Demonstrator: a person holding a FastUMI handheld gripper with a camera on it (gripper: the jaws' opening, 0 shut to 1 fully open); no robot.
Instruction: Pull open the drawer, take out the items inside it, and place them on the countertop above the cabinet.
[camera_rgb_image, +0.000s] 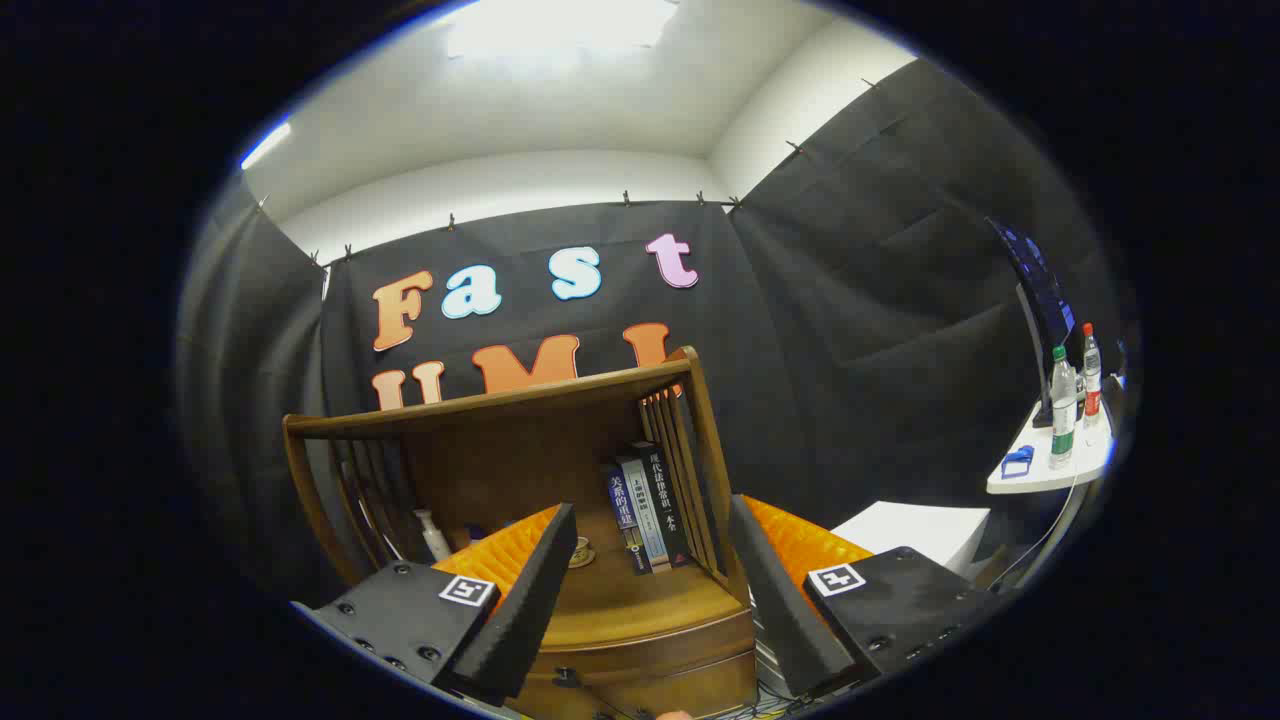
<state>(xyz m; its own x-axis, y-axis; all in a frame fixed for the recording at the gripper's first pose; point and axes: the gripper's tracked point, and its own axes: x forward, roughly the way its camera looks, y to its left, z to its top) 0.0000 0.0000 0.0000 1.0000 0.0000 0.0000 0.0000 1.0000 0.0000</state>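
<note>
Gripper view: hand-held gripper (640, 600) wide open, gripping nothing.
Brown wooden cabinet (640, 640) between the fingers, upright books (648, 515) at its worktop's (630, 600) right edge.

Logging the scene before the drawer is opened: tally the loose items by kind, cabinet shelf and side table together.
Tongs open, empty, short of the cabinet.
Books, upright on the shelf: 3
Bottles on the side table: 2
White bottle on the shelf: 1
Blue object on the side table: 1
Total: 7
</note>
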